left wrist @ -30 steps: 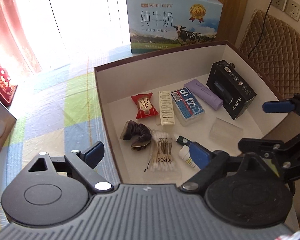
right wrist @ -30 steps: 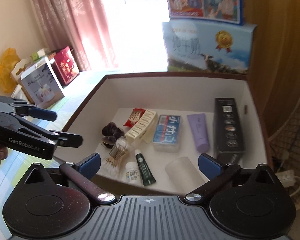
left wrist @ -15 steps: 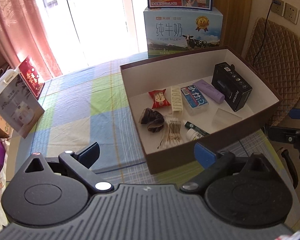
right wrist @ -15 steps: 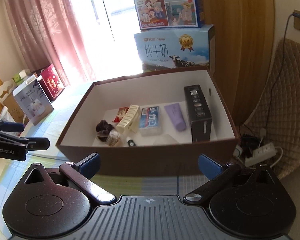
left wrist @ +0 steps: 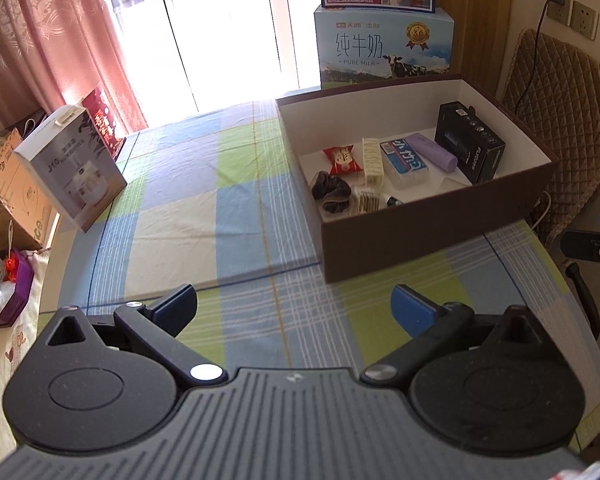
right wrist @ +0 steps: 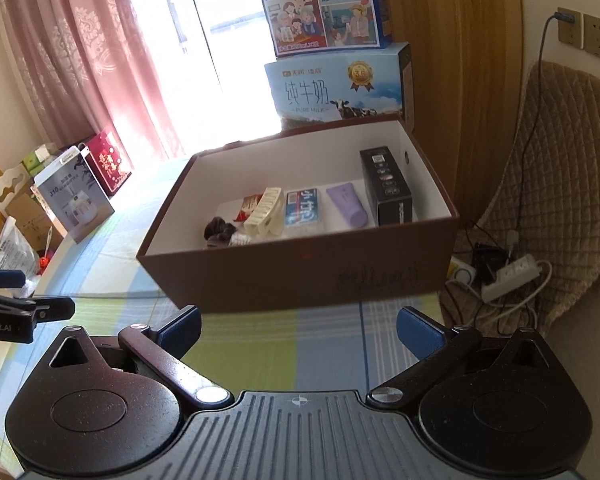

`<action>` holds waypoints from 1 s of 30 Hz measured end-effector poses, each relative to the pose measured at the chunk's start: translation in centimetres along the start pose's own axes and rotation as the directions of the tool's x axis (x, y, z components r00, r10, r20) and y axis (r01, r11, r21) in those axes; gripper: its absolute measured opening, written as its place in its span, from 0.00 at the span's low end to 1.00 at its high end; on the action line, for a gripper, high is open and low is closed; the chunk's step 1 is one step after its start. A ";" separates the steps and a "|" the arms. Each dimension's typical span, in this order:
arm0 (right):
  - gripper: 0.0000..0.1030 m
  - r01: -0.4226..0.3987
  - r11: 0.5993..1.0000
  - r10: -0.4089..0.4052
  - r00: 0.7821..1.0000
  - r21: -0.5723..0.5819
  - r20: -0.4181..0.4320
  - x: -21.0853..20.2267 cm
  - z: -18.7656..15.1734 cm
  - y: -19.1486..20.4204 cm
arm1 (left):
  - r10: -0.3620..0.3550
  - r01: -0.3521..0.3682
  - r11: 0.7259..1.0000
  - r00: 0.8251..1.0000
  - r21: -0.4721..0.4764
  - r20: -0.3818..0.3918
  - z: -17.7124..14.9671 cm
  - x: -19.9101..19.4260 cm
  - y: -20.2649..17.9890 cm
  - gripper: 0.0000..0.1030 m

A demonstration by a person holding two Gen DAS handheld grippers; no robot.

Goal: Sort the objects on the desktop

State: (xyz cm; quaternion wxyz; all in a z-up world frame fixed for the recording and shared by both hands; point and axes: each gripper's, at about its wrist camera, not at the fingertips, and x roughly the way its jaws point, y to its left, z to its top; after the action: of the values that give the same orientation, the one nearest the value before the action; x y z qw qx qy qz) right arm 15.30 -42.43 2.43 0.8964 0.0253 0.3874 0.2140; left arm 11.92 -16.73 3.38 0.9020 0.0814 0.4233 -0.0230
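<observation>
Both grippers have pulled back from over the brown box (left wrist: 432, 236) since a second ago, so it now sits upper right of the left wrist frame and mid-frame in the right wrist view; likely sorting is done or nearly. Left gripper (left wrist: 294, 306) and right gripper (right wrist: 298, 326) both spread wide, holding nothing, above the checked tablecloth (left wrist: 204, 200). In the box, black carton (right wrist: 386, 186), purple tube (right wrist: 348, 204) and blue pack (right wrist: 303, 208) lie side by side, long axes running toward the box's far wall, tube cap pointing at the near wall.
</observation>
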 end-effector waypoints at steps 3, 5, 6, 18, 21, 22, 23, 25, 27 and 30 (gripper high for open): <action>0.98 0.009 1.000 -0.009 1.000 -0.016 -0.006 -0.6 -0.8 0.7 | 0.002 -0.002 1.000 1.000 0.000 -0.009 -1.1 -0.8 0.2 0.99; 0.98 0.013 0.999 -0.014 1.000 -0.032 -0.010 -0.9 -1.3 1.2 | -0.002 0.002 1.000 1.000 -0.004 -0.018 -1.7 -1.1 0.4 0.99; 0.98 0.014 0.999 -0.014 1.000 -0.037 -0.013 -1.0 -1.6 1.5 | -0.002 0.002 1.000 1.000 -0.007 -0.021 -1.9 -1.3 0.6 0.99; 0.98 -0.006 0.998 0.001 0.997 -0.062 -0.074 -1.6 -4.6 4.5 | -0.006 0.005 1.000 0.999 -0.013 -0.043 -4.4 -3.0 1.4 0.99; 0.98 -0.010 0.998 0.005 0.996 -0.058 -0.087 -1.6 -5.1 5.0 | -0.008 0.008 1.000 0.999 -0.011 -0.047 -4.9 -3.3 1.5 0.99; 0.98 -0.010 0.998 0.005 0.996 -0.056 -0.091 -1.7 -5.3 5.2 | -0.008 0.008 1.000 0.999 -0.010 -0.048 -5.1 -3.3 1.6 0.99; 0.98 -0.010 0.998 0.005 0.996 -0.054 -0.093 -1.7 -5.4 5.3 | -0.008 0.008 1.000 0.999 -0.009 -0.048 -5.2 -3.4 1.6 0.99; 0.98 -0.009 0.999 0.004 0.995 -0.051 -0.095 -1.8 -5.7 5.6 | -0.009 0.008 1.000 0.999 -0.009 -0.050 -5.4 -3.5 1.6 0.99; 0.98 -0.007 0.999 0.002 0.995 -0.050 -0.098 -1.8 -5.9 5.7 | -0.008 0.008 1.000 0.998 -0.007 -0.054 -5.6 -3.5 1.8 0.99; 0.98 0.001 0.999 -0.006 0.995 -0.051 -0.103 -1.8 -6.2 5.9 | -0.008 0.007 1.000 0.998 -0.003 -0.060 -6.0 -3.5 1.9 0.99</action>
State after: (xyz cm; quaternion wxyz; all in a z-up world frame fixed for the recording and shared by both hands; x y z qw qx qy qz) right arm 7.66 -38.52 0.63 0.8758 -0.0091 0.4278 0.2233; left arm 5.34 -13.93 2.58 0.8890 0.0794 0.4505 -0.0235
